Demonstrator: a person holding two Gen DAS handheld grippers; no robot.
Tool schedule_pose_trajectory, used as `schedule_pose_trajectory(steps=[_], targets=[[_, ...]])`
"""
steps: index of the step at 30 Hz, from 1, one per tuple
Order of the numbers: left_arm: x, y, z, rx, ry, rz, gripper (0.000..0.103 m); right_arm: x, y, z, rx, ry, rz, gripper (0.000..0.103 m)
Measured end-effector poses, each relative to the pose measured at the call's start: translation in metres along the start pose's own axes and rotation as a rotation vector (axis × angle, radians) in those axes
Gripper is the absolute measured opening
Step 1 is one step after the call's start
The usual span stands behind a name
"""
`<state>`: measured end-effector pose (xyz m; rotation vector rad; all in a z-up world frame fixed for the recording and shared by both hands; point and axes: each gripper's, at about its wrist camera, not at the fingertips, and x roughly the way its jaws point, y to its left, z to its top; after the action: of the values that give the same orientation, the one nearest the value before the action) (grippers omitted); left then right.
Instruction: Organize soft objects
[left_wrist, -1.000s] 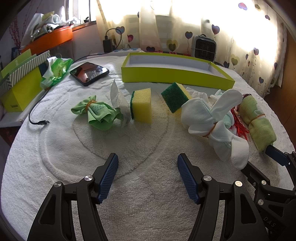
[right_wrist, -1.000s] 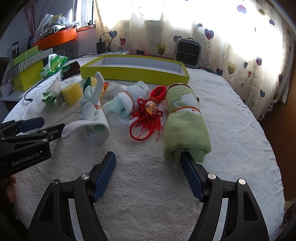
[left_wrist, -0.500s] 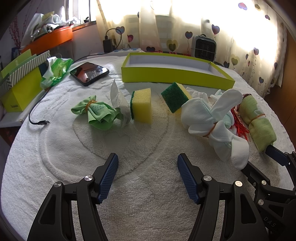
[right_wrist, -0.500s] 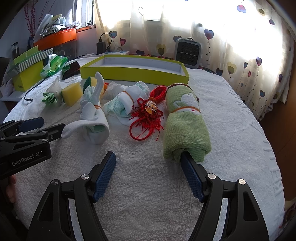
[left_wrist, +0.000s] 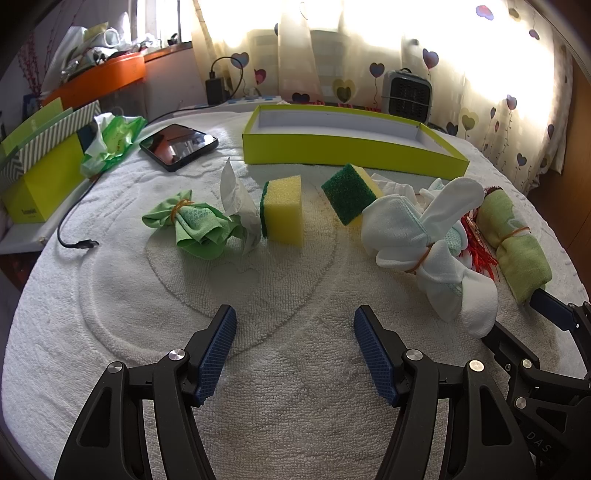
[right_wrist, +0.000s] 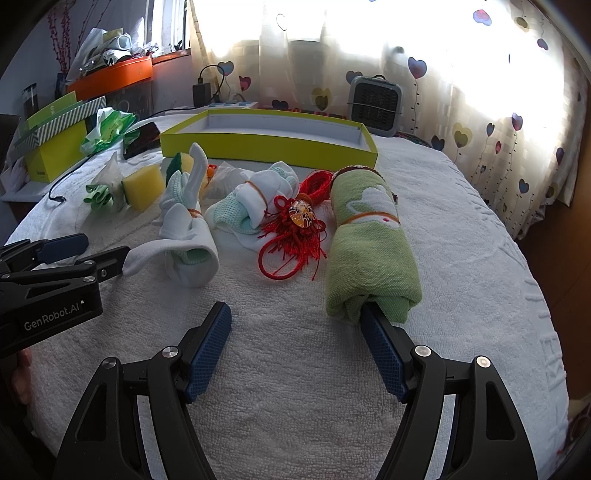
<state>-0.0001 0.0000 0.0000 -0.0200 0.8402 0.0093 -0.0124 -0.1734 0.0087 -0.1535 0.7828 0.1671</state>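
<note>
Soft things lie on a white towel-covered table (left_wrist: 258, 406). In the left wrist view I see a banded green cloth (left_wrist: 192, 227), a crumpled tissue (left_wrist: 240, 203), a yellow sponge (left_wrist: 283, 210), a green-faced sponge (left_wrist: 349, 197), a white banded sock bundle (left_wrist: 424, 240) and a rolled green towel (left_wrist: 517, 243). My left gripper (left_wrist: 295, 347) is open over bare towel. My right gripper (right_wrist: 295, 347) is open; its right finger touches the rolled green towel (right_wrist: 373, 243). A red tassel knot (right_wrist: 295, 229) and a second sock bundle (right_wrist: 258, 203) lie beside it.
A shallow yellow-green box (left_wrist: 351, 136) stands at the back. A phone (left_wrist: 179, 146), a cable (left_wrist: 74, 236), a tissue pack (left_wrist: 110, 140) and a green carton (left_wrist: 40, 173) sit at the left. A small heater (right_wrist: 375, 103) stands by the curtain.
</note>
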Motion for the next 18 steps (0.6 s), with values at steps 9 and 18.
schedule_pose_trajectory(steps=[9,18], targets=[[0.0000,-0.0001,0.0000,0.001,0.000,0.001,0.066,0.0003,-0.0001,-0.0001,0.000,0.000,0.000,0.073],[-0.0003,0.0011,0.0001,0.009,0.004,-0.012,0.066,0.0013,-0.0006,0.0004,0.001,0.001,0.009,0.073]])
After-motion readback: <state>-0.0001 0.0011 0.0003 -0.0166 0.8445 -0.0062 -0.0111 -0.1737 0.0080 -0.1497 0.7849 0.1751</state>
